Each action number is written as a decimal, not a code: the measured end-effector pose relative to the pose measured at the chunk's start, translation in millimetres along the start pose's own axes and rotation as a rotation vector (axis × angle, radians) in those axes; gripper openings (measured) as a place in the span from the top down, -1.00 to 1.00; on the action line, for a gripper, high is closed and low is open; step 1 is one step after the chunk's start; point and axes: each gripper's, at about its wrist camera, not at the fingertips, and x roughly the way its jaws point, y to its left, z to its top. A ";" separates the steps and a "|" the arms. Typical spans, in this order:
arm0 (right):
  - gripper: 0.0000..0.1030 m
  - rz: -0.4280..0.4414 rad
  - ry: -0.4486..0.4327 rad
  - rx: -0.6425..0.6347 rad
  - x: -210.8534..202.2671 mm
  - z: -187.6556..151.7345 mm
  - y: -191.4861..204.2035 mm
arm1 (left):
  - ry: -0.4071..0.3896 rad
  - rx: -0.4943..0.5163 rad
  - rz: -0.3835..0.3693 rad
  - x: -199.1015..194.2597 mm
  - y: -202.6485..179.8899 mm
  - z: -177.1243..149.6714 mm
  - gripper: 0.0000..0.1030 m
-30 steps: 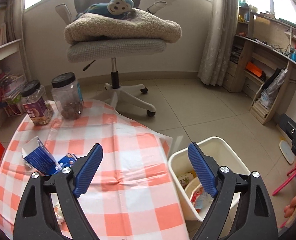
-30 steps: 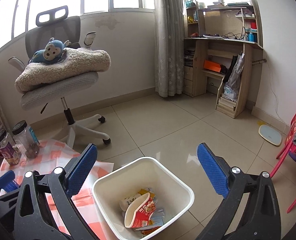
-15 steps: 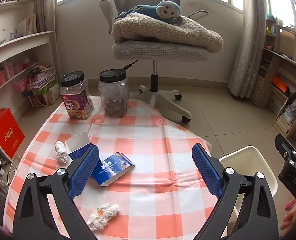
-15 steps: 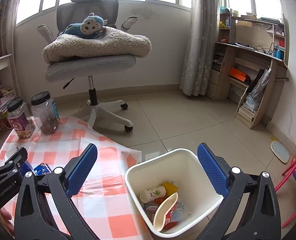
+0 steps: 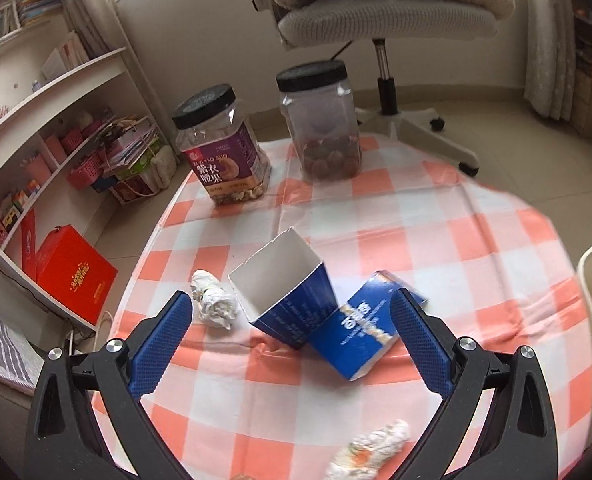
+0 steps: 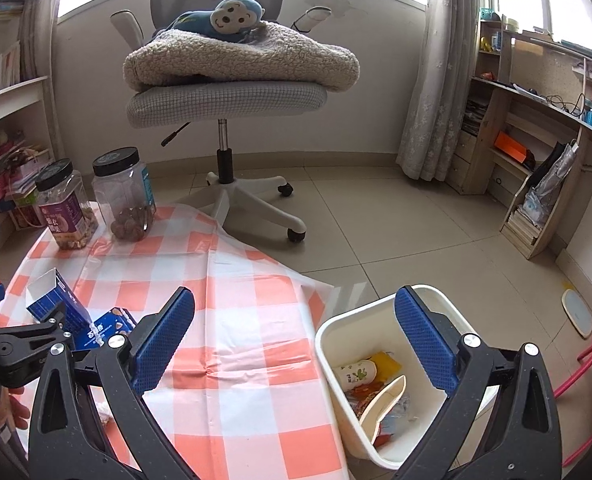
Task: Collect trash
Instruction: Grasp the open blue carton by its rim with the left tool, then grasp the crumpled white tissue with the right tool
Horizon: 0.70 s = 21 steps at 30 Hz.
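Since a second ago your left gripper has swung from the bin toward the open carton, which now sits between its spread fingers, mouth tilted up. Right gripper, also spread and empty, stands by the bin.

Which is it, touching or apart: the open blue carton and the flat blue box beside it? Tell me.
Touching. The left wrist view shows the open blue carton leaning against the flat blue box, their edges meeting with no checked cloth visible between them.
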 end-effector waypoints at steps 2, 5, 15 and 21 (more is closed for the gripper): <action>-0.86 0.012 0.019 0.001 5.8 1.0 6.0 | 0.031 0.027 -0.022 17.3 7.0 -1.8 -0.87; -0.86 0.029 0.047 -0.023 13.9 0.8 19.1 | 0.028 0.057 -0.068 32.5 16.4 -2.5 -0.87; -0.86 0.101 0.166 -0.053 39.6 -8.9 48.3 | 0.023 0.110 -0.282 36.3 24.3 -2.5 0.12; -0.86 0.137 0.214 -0.073 50.1 -18.5 64.5 | 0.021 0.027 -0.312 9.1 52.5 -1.1 0.20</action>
